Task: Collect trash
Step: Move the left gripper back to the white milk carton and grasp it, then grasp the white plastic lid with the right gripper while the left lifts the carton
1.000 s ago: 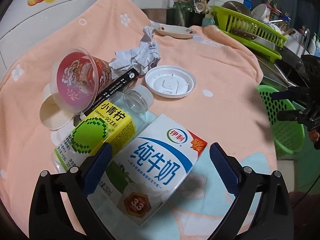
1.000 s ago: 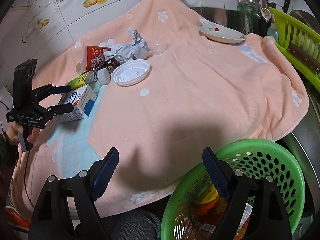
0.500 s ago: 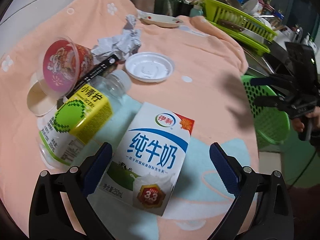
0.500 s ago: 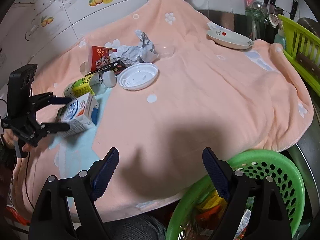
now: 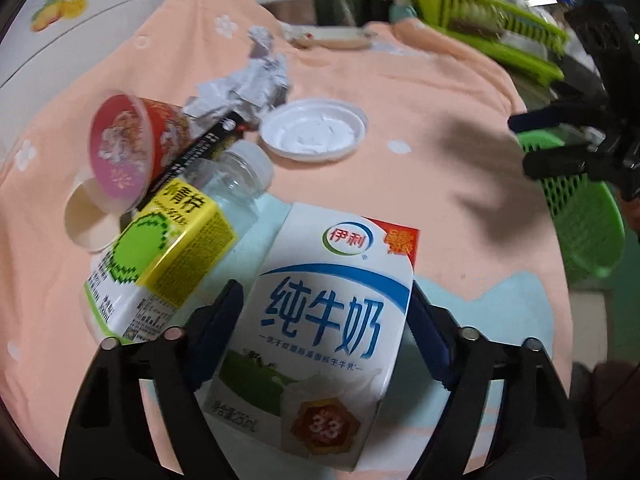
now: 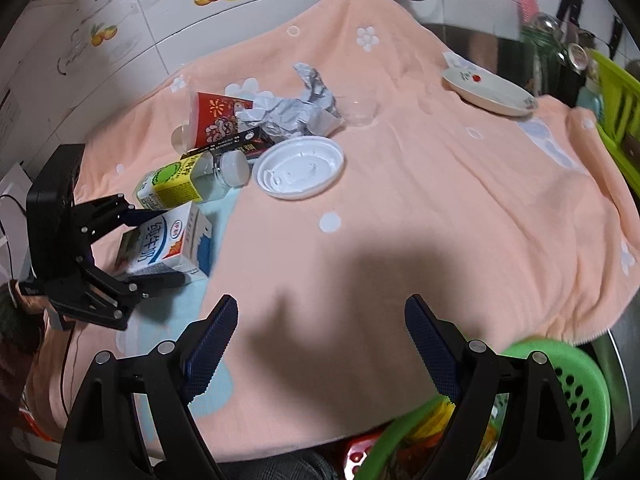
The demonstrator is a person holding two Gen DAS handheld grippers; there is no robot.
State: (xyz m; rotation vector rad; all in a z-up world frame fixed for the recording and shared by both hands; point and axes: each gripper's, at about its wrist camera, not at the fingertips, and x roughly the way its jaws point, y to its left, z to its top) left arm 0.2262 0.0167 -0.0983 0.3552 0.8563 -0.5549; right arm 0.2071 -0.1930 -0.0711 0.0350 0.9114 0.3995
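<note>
Only the right wrist view showed the green basket (image 6: pixel 576 384) hanging off the towel's (image 6: pixel 440 208) near edge, with colourful wrappers inside that were too blurred to name. The left wrist view showed the milk carton (image 5: pixel 328 316) up close, lying near the towel's near left corner. The left gripper (image 5: pixel 324 320) had just been closing, its blue pads against the carton's two sides. The right gripper (image 6: pixel 320 332) stood apart, empty, above bare towel beside the basket.

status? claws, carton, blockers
Left claw just closing, pads against milk carton. Right claw open, empty, above green basket. Bottle lies beside the carton, apart.
</note>
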